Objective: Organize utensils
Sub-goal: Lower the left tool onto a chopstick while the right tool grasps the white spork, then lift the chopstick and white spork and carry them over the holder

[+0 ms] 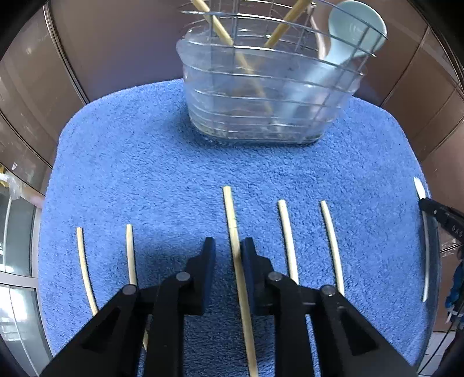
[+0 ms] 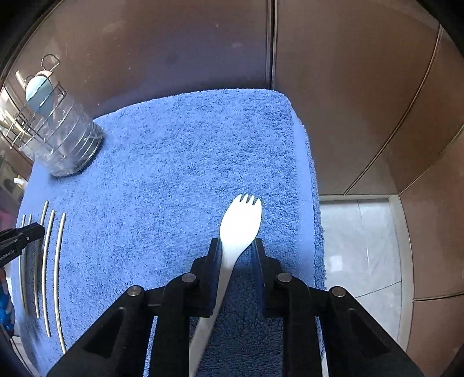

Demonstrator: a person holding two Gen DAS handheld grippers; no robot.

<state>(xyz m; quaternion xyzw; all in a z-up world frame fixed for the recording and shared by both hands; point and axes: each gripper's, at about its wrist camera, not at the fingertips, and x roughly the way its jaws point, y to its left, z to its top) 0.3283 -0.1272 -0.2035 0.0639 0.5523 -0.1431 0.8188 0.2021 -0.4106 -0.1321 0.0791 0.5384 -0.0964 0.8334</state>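
Several wooden chopsticks lie side by side on a blue towel (image 1: 162, 162). My left gripper (image 1: 228, 246) is open and straddles the middle chopstick (image 1: 235, 246), which lies against the right finger. A wire utensil holder (image 1: 261, 95) at the towel's far side holds two chopsticks (image 1: 220, 26) and a pale blue spoon (image 1: 356, 26). My right gripper (image 2: 236, 246) is open around a white spork (image 2: 239, 223) lying on the towel (image 2: 174, 162) near its right edge; the spork's neck touches the left finger. The holder (image 2: 58, 136) stands far left in the right wrist view.
Brown cabinet panels (image 2: 348, 72) surround the towel. A pale tiled floor (image 2: 359, 246) shows past the towel's right edge. The right gripper's tip (image 1: 440, 214) and the spork (image 1: 424, 237) show at the right edge of the left wrist view.
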